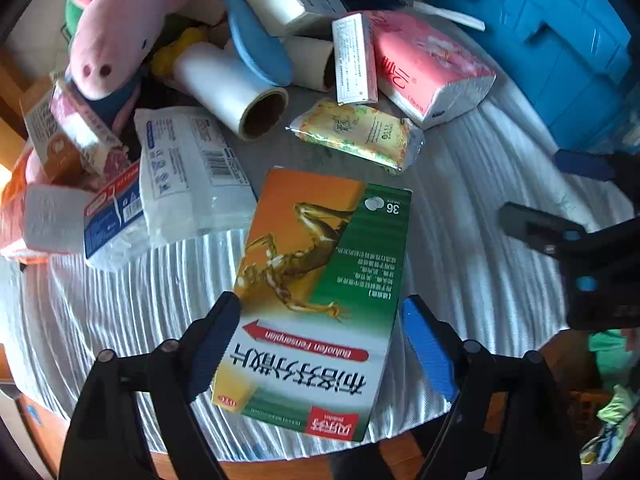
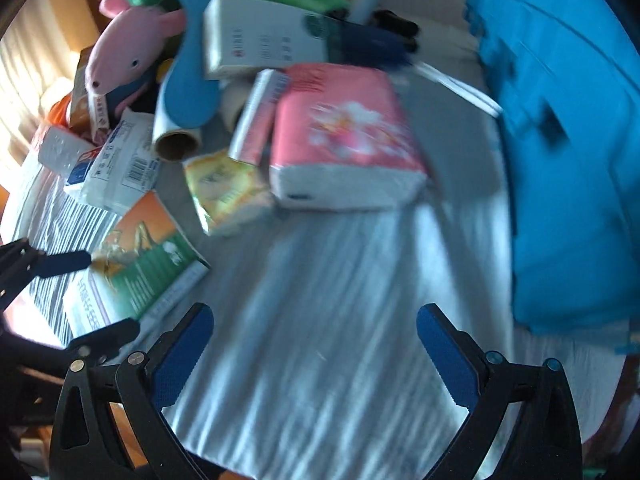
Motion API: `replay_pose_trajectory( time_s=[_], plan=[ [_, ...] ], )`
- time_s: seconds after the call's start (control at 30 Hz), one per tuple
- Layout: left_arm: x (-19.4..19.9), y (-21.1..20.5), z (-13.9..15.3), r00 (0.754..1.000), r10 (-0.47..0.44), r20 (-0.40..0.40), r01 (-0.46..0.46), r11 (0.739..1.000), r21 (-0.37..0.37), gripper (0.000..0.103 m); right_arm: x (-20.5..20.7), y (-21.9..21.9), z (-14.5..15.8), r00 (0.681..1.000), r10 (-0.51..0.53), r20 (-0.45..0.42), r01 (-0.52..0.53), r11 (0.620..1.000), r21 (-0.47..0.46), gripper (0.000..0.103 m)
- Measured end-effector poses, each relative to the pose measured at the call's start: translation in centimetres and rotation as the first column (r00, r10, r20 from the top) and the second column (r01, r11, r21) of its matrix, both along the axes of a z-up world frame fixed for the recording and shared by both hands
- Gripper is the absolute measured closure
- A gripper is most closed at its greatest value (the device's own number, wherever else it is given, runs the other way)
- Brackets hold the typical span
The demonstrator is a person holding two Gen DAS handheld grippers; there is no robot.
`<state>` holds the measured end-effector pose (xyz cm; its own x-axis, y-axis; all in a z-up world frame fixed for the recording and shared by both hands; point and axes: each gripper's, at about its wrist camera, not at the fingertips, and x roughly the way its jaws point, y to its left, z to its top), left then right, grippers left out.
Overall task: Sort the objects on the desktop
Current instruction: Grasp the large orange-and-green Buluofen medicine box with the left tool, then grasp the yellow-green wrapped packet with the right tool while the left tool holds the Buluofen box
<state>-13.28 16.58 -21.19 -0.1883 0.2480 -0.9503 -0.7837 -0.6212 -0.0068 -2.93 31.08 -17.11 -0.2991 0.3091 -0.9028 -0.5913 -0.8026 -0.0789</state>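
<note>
The orange-and-green medicine box lies flat, face up, on the white ribbed cloth near the front edge of the surface, a little apart from the heap of clutter behind it. The left gripper straddles its near end with its jaws apart: the left pad looks to be against or just beside the box's long edge, while the blue right pad stands clear of the other edge with cloth showing between. No earlier picture is given, so whether the box is about to be taken or has just been set down cannot be told; it reads as lying loose either way. If it is to be picked up, the sound way is to centre the pads across the narrow width, lower until both reach below the top face, then close squarely so the light carton neither pivots nor crushes. The wrapped white packet sits close to the box's far left corner, so lift straight up. The right gripper hangs over bare cloth with its pads wide and empty, near the pink tissue pack and just beside the blue bin, likely a sorting container.
</note>
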Motion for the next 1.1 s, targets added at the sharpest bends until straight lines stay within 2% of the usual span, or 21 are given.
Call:
replay_pose_trajectory(
  time_s=[0.07, 0.13, 0.23, 0.3, 0.4, 0.5, 0.57, 0.6, 0.63, 0.77, 0.87, 0.93, 1.0, 1.03, 1.1],
  plan=[
    [0.4, 0.6, -0.4, 0.999, -0.014, -0.04, 0.012, 0.999, -0.047, 0.011, 0.9, 0.3, 0.2, 1.0, -0.006, -0.011, 0.006, 1.0, -0.009, 0.0],
    [-0.1, 0.5, -1.2, 1.0, -0.003, -0.019, 0.001, 0.997, -0.077, 0.008, 1.0, 0.3, 0.5, 1.0, -0.002, -0.024, 0.001, 1.0, -0.019, 0.0],
    [-2.3, -1.4, -1.8, 0.988, 0.105, 0.112, -0.102, 0.994, -0.031, 0.008, 1.1, 0.1, 0.9, 0.998, 0.023, -0.06, -0.026, 0.999, -0.039, 0.0],
    [-3.4, -2.7, -1.4, 0.981, 0.164, 0.105, -0.164, 0.986, -0.003, 0.009, 0.4, -0.3, 1.1, 0.995, 0.057, -0.081, -0.061, 0.997, -0.051, 0.0],
    [-4.7, -4.8, -0.4, 0.964, 0.248, 0.093, -0.252, 0.967, 0.034, 0.01, -1.3, -1.3, 1.0, 0.991, 0.117, -0.063, -0.121, 0.991, -0.062, 0.0],
    [-5.1, -6.0, 0.5, 0.95, 0.273, 0.153, -0.289, 0.953, 0.091, 0.01, -3.3, -1.8, 1.2, 0.987, 0.146, -0.066, -0.15, 0.987, -0.05, 0.002],
    [-4.8, -5.9, 0.9, 0.955, 0.268, 0.129, -0.28, 0.956, 0.089, 0.01, -5.0, -1.9, 1.1, 0.984, 0.167, -0.059, -0.171, 0.984, -0.051, 0.024],
    [-4.7, -5.7, 0.9, 0.956, 0.268, 0.121, -0.279, 0.956, 0.085, 0.01, -5.7, -2.0, 0.9, 0.983, 0.177, -0.054, -0.18, 0.982, -0.053, 0.04],
    [-4.7, -5.5, 1.0, 0.956, 0.27, 0.118, -0.28, 0.956, 0.084, 0.01, -6.4, -1.1, 0.1, 0.982, 0.183, -0.044, -0.185, 0.981, -0.051, 0.045],
    [-5.3, -5.2, 1.3, 0.949, 0.284, 0.138, -0.298, 0.949, 0.1, 0.01, -9.1, -0.2, -1.3, 0.979, 0.203, -0.011, -0.203, 0.978, -0.049, 0.045],
    [-5.4, -5.0, 1.4, 0.949, 0.286, 0.135, -0.3, 0.949, 0.098, 0.011, -10.1, -0.2, -2.3, 0.976, 0.212, 0.047, -0.211, 0.977, -0.018, 0.044],
    [-5.3, -4.9, 1.7, 0.949, 0.285, 0.134, -0.299, 0.949, 0.098, 0.011, -10.2, -0.2, -2.6, 0.975, 0.199, 0.094, -0.202, 0.979, 0.015, 0.063],
    [-5.1, -4.8, 2.2, 0.951, 0.279, 0.131, -0.293, 0.951, 0.101, 0.011, -9.5, -0.1, -2.0, 0.978, 0.193, 0.075, -0.194, 0.981, -0.002, 0.069],
    [-4.9, -4.8, 2.6, 0.952, 0.277, 0.128, -0.291, 0.951, 0.105, 0.011, -8.9, -0.2, -1.5, 0.979, 0.192, 0.06, -0.192, 0.981, -0.015, 0.075],
    [-4.5, -4.8, 3.7, 0.955, 0.272, 0.122, -0.286, 0.951, 0.119, 0.011, -7.3, -0.8, -0.1, 0.979, 0.203, 0.023, -0.203, 0.979, -0.027, 0.077]
  ],
)
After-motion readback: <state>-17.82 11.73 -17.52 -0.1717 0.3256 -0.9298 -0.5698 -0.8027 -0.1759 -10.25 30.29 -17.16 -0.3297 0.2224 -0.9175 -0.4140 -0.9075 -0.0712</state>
